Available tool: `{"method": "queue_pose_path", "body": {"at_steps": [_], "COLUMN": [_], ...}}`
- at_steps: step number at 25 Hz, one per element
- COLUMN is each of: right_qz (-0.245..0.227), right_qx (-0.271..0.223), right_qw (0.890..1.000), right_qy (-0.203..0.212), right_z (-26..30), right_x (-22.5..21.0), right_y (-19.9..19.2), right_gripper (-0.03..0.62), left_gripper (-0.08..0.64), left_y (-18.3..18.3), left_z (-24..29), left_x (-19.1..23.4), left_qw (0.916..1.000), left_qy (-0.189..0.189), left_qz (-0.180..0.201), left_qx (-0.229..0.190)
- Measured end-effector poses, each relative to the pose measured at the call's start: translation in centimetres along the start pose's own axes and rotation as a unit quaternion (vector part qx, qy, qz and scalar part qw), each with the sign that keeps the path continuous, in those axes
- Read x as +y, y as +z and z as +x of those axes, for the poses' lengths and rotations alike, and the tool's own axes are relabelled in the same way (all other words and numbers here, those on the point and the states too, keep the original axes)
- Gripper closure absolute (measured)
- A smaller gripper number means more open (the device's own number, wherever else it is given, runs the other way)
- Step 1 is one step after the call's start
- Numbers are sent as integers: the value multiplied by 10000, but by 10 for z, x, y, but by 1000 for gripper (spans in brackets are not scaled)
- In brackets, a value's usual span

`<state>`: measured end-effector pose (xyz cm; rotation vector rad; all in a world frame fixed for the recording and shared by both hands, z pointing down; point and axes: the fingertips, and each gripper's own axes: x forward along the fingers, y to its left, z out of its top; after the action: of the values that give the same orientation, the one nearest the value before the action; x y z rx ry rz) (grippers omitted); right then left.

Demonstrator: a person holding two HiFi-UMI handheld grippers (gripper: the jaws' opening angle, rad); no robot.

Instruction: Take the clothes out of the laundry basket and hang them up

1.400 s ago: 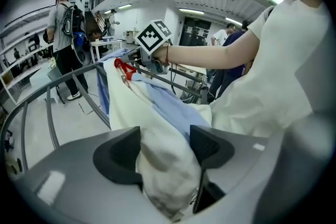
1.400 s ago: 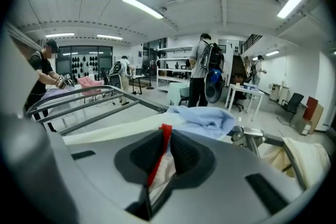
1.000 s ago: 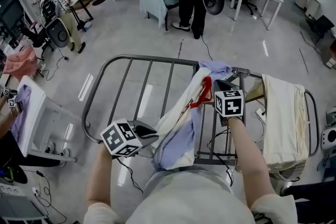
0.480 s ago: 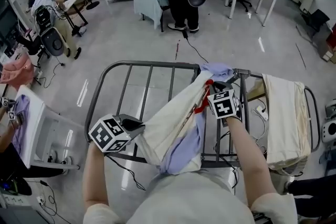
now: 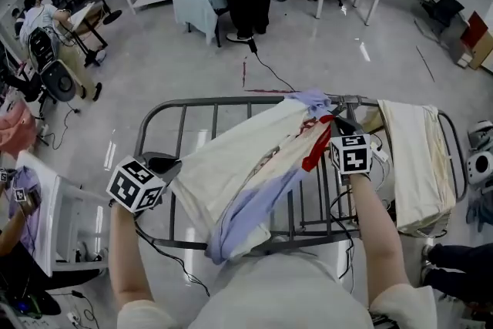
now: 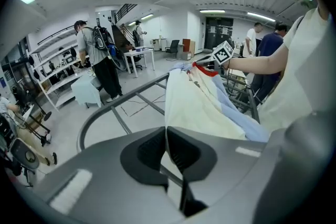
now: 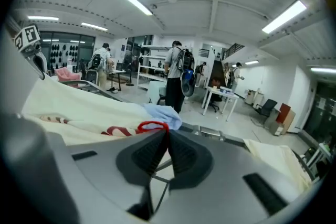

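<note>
The cream shirt (image 5: 246, 158) is stretched out over the grey drying rack (image 5: 231, 99), held at both ends. The left claw (image 5: 168, 163) is pressed together on a thin fold of its cream edge. The right claw (image 5: 337, 123) is closed too, pinching the fabric right at the red trim (image 5: 317, 150).

Both grips look shallow, only an edge of cloth between the pads, so pulling the shirt any tauter could tug one end free and let that side collapse between the bars. The light-blue part (image 5: 254, 204) sags toward the rack's near rail. If the shirt is let go while most of its weight hangs on that side, it would likely slide off onto the floor.

On the right, another cream cloth (image 5: 416, 158) already hangs just beside the right claw, and laying the shirt too far that way could bunch the two together. Whether the shirt rests on the bars yet cannot be told.
</note>
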<state>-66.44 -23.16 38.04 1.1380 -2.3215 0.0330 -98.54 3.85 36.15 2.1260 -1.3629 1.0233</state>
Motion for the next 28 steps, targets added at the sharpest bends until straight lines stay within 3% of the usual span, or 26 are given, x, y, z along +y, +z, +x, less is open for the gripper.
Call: {"method": "queue_pose_path", "body": {"at_steps": [4, 12, 18, 22, 25, 28], "right_qz": [265, 1012, 1039, 1151, 1280, 1359], "right_qx": [114, 250, 414, 532, 578, 564], "right_qw": [9994, 9931, 9911, 9892, 9869, 9855], "right_qy": [-205, -546, -716, -738, -796, -845], "right_z": [-8, -15, -10, -8, -4, -1], "right_x": [-23, -63, -74, -86, -86, -82], "right_y": [-10, -29, -33, -35, -44, -48], "right_gripper": [577, 578, 578, 578, 578, 577], "left_gripper": [545, 545, 545, 545, 543, 518], "left_y": [7, 0, -3, 3, 2, -6], "left_z": [-15, -17, 0, 23, 46, 66], "left_x": [31, 105, 169, 202, 210, 215], "left_qw": [9995, 9944, 9870, 9764, 9741, 9770], "left_qy": [295, 1024, 1503, 1978, 2082, 2021], "left_qz": [16, 119, 229, 487, 501, 295], "left_qx": [-128, 235, 514, 712, 723, 616]}}
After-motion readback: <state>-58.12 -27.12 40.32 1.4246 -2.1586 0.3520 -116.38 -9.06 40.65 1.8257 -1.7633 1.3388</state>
